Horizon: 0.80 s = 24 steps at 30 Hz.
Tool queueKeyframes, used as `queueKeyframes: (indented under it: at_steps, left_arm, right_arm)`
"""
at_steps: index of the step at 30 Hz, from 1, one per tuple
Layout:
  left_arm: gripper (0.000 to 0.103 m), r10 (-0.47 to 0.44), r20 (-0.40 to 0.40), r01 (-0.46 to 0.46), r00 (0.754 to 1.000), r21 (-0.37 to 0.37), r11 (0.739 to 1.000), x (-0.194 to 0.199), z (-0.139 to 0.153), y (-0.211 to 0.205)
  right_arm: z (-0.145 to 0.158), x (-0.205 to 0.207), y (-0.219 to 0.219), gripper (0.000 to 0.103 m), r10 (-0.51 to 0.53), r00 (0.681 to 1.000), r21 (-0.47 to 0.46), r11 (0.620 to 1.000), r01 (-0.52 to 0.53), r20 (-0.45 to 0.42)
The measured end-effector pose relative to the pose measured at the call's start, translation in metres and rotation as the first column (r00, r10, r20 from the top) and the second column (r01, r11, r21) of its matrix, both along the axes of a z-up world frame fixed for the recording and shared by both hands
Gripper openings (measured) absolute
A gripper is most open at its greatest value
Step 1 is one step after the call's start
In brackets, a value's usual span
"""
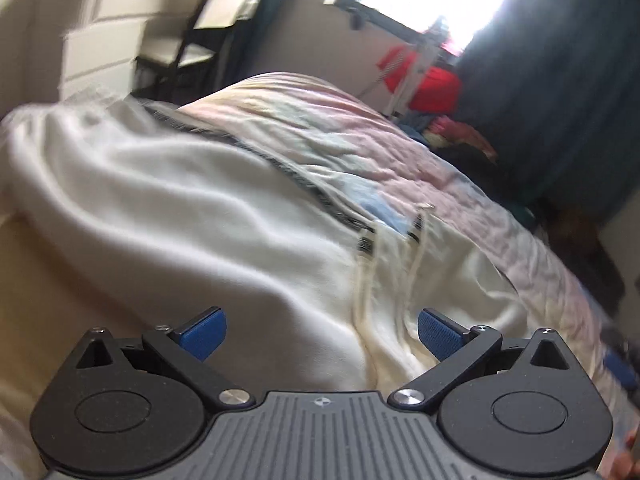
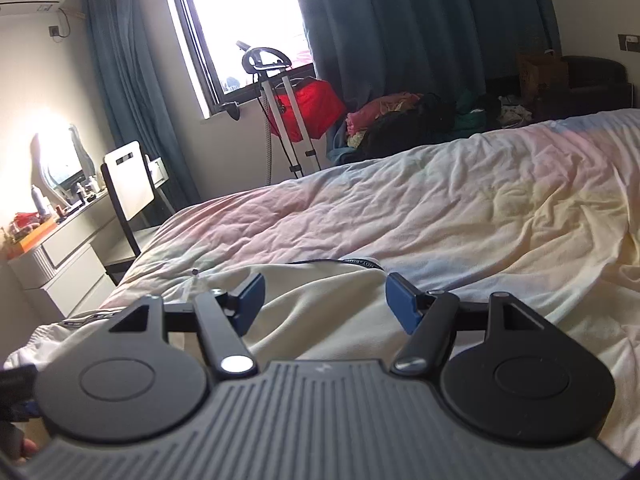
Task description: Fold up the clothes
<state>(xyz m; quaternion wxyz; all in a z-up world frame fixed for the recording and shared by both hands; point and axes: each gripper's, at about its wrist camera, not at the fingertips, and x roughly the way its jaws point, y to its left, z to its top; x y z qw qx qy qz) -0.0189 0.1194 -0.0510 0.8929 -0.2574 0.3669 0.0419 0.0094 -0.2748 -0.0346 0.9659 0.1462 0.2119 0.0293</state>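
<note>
The left tool (image 1: 322, 334) hangs over a white garment (image 1: 192, 216) spread on the bed (image 1: 460, 168), its two blue pads spread wide with nothing pinched between them; it is released. The garment lies directly ahead of and beneath this tool, rumpled into soft folds, with a dark printed band (image 1: 320, 192) running along its edge and pale drawstrings (image 1: 400, 280) trailing back toward the gap between the pads. The picture is blurred, so finer detail of the cloth cannot be made out.

The right tool (image 2: 325, 303) is also released: its pads stand apart over the same garment (image 2: 320, 312), and no cloth is gripped between them. The garment's banded edge (image 2: 360, 262) lies just ahead of this tool's pads, and beyond it stretches the wrinkled pastel bed cover (image 2: 460, 208).

Far ahead of the right tool are a window (image 2: 240, 20) with teal curtains (image 2: 400, 28), a heap of clothes (image 2: 400, 120) past the bed, and off to its left a chair (image 2: 128, 184).
</note>
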Motion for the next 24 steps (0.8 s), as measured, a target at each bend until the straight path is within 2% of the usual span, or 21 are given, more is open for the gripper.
queueKeyframes:
  at_steps: [2, 4, 7, 9, 11, 13, 15, 18, 21, 22, 24]
  left_arm:
    - [0.103, 0.087, -0.075, -0.093, 0.993, -0.083, 0.992, -0.003, -0.007, 0.026]
    - [0.103, 0.136, -0.129, -0.156, 0.982, -0.16, 0.975, -0.004, -0.014, 0.047]
    - [0.103, 0.152, -0.104, -0.177, 0.983, -0.309, 0.934, -0.001, -0.017, 0.072]
    - [0.103, 0.168, -0.112, -0.193, 0.979, -0.278, 0.941, 0.011, -0.018, 0.079]
    - [0.103, 0.208, -0.197, -0.255, 0.958, -0.251, 0.934, 0.026, -0.027, 0.091]
    - [0.101, 0.245, -0.253, -0.315, 0.936, -0.288, 0.904, 0.035, -0.04, 0.11]
    - [0.101, 0.294, -0.276, -0.381, 0.915, -0.354, 0.854, 0.033, -0.05, 0.129]
    - [0.1, 0.377, -0.251, -0.452, 0.892, -0.427, 0.784, 0.024, -0.054, 0.153]
    - [0.089, 0.486, -0.182, -0.517, 0.855, -0.383, 0.765, 0.015, -0.045, 0.173]
    - [0.089, 0.526, -0.146, -0.54, 0.838, -0.368, 0.757, 0.012, -0.041, 0.179]
    - [0.088, 0.556, -0.112, -0.55, 0.824, -0.397, 0.735, 0.012, -0.041, 0.192]
  right_arm:
    - [0.0, 0.0, 0.001, 0.071, 0.003, 1.0, -0.003, 1.0, -0.003, 0.004]
    - [-0.002, 0.003, 0.002, 0.071, 0.009, 1.0, 0.006, 1.0, -0.009, -0.006]
    - [-0.007, 0.007, 0.003, 0.071, 0.017, 1.0, 0.009, 1.0, -0.017, -0.024]
    - [-0.011, 0.009, 0.002, 0.071, 0.01, 0.999, 0.0, 1.0, -0.01, -0.04]
    - [-0.015, 0.013, 0.002, 0.071, 0.002, 0.998, -0.005, 1.0, -0.002, -0.059]
    - [-0.019, 0.016, 0.0, 0.071, -0.001, 0.997, 0.005, 1.0, 0.001, -0.077]
    - [-0.022, 0.019, 0.0, 0.071, 0.001, 0.996, 0.012, 1.0, 0.0, -0.092]
    - [-0.025, 0.022, 0.003, 0.071, 0.019, 0.994, 0.02, 1.0, -0.017, -0.107]
    - [-0.028, 0.025, 0.009, 0.071, 0.047, 0.992, 0.016, 0.999, -0.046, -0.117]
    - [-0.028, 0.026, 0.013, 0.071, 0.06, 0.991, 0.01, 0.998, -0.06, -0.119]
    - [-0.028, 0.027, 0.02, 0.071, 0.09, 0.989, -0.005, 0.996, -0.091, -0.118]
